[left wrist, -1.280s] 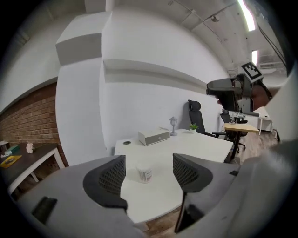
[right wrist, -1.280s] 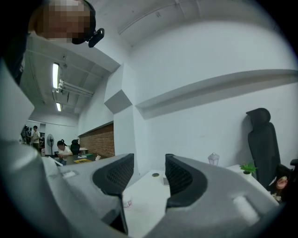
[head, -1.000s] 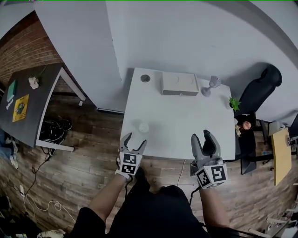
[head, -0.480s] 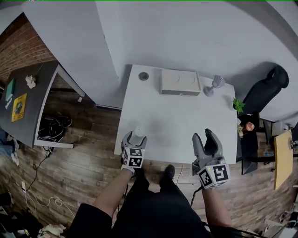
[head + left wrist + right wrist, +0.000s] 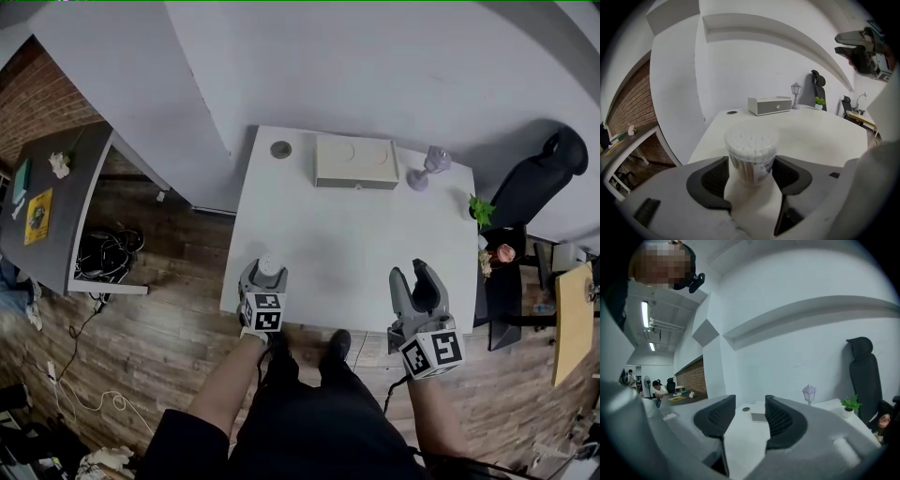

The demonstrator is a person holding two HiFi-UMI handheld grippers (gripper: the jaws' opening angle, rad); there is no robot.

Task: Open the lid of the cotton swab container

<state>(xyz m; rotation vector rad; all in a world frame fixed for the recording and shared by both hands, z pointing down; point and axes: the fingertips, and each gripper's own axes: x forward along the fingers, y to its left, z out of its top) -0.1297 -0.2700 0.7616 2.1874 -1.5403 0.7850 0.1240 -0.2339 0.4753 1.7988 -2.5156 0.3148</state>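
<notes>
The cotton swab container [image 5: 751,157] is a clear round tub packed with white-tipped swabs, its clear lid on top. It stands at the front left corner of the white table [image 5: 347,234]. My left gripper [image 5: 750,171] is shut on the tub's sides, one dark pad on each flank. In the head view the cotton swab container [image 5: 270,263] shows between the left gripper's [image 5: 266,272] fingers. My right gripper [image 5: 410,274] hovers over the table's front right edge; its jaws are closing with nothing between them. The right gripper [image 5: 750,416] shows a clear gap between its pads.
At the table's back stand a white box [image 5: 354,161], a small lilac lamp [image 5: 427,167] and a round dish [image 5: 280,149]. A potted plant [image 5: 480,208] and a black chair [image 5: 534,183] are to the right. A dark table [image 5: 52,202] stands at the left.
My left gripper moved forward to the container and its wide-open jaws closed onto it. The right gripper has hardly moved.
</notes>
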